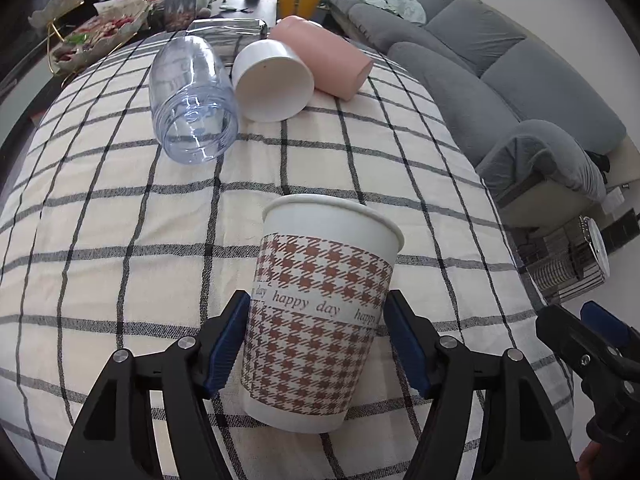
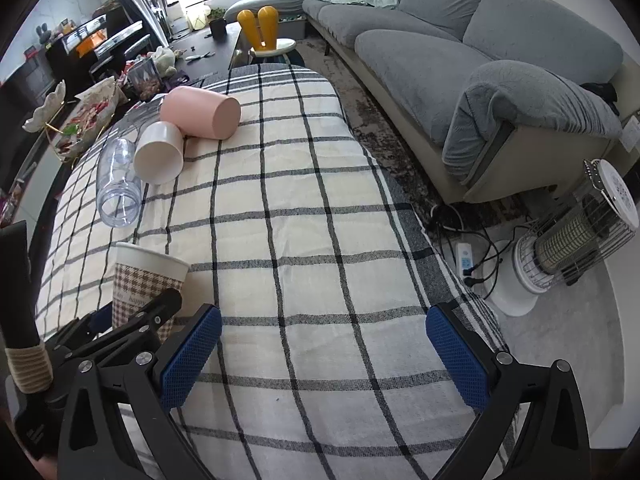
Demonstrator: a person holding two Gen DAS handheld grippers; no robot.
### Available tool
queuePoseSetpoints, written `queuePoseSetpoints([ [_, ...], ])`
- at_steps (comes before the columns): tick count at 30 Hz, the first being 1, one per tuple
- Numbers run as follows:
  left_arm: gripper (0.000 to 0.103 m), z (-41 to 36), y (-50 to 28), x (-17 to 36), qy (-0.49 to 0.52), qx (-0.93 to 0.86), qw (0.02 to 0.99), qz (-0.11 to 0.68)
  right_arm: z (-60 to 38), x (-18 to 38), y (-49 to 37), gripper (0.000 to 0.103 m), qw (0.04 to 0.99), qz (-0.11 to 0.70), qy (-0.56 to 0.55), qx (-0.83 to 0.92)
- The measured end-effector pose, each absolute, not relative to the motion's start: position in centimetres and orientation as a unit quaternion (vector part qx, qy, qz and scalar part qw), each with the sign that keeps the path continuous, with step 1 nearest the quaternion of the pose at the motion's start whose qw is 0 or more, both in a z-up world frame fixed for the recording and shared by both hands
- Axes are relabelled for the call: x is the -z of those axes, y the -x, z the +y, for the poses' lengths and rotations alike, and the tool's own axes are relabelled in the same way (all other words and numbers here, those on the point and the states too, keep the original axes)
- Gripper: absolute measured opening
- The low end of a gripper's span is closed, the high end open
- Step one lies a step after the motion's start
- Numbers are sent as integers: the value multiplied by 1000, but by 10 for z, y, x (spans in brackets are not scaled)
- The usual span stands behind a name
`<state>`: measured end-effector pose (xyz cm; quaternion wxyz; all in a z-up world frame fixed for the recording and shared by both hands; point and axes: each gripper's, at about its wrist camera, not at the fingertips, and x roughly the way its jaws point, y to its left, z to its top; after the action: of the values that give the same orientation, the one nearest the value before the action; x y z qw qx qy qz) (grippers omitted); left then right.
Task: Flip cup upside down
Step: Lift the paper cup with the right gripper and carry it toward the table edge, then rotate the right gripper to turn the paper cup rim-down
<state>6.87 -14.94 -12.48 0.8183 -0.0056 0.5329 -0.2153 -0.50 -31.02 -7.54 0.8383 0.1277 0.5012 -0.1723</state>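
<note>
A paper cup (image 1: 320, 312) with a brown houndstooth print and the words "happy day" stands upright, mouth up, on the checked tablecloth (image 1: 120, 240). My left gripper (image 1: 316, 344) has its blue pads on both sides of the cup's lower half; the left pad touches the wall, the right pad is at or just off it. The cup also shows at the left of the right wrist view (image 2: 146, 280), with the left gripper (image 2: 132, 320) around it. My right gripper (image 2: 323, 356) is open and empty above the cloth, to the right of the cup.
A clear plastic cup (image 1: 192, 100), a white cup (image 1: 272, 80) and a pink cup (image 1: 324, 60) lie on their sides at the far end of the table. A grey sofa (image 2: 460, 40) and a wire-caged heater (image 2: 572, 232) stand to the right, past the table's edge.
</note>
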Motion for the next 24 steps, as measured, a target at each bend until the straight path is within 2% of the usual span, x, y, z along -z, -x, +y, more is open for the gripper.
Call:
queuePoseSetpoints([
  [3,79,-145,-67,120,8,212,822,529,-308,75,4,103,838,502,-128,171],
  [17,84,-111,-49,87,10,218,830,514,-284,45,16,103,854,472,-132,175],
  [24,87,-59,-34,61,-5,187,864,467,-243,34,16,102,877,423,-129,191],
])
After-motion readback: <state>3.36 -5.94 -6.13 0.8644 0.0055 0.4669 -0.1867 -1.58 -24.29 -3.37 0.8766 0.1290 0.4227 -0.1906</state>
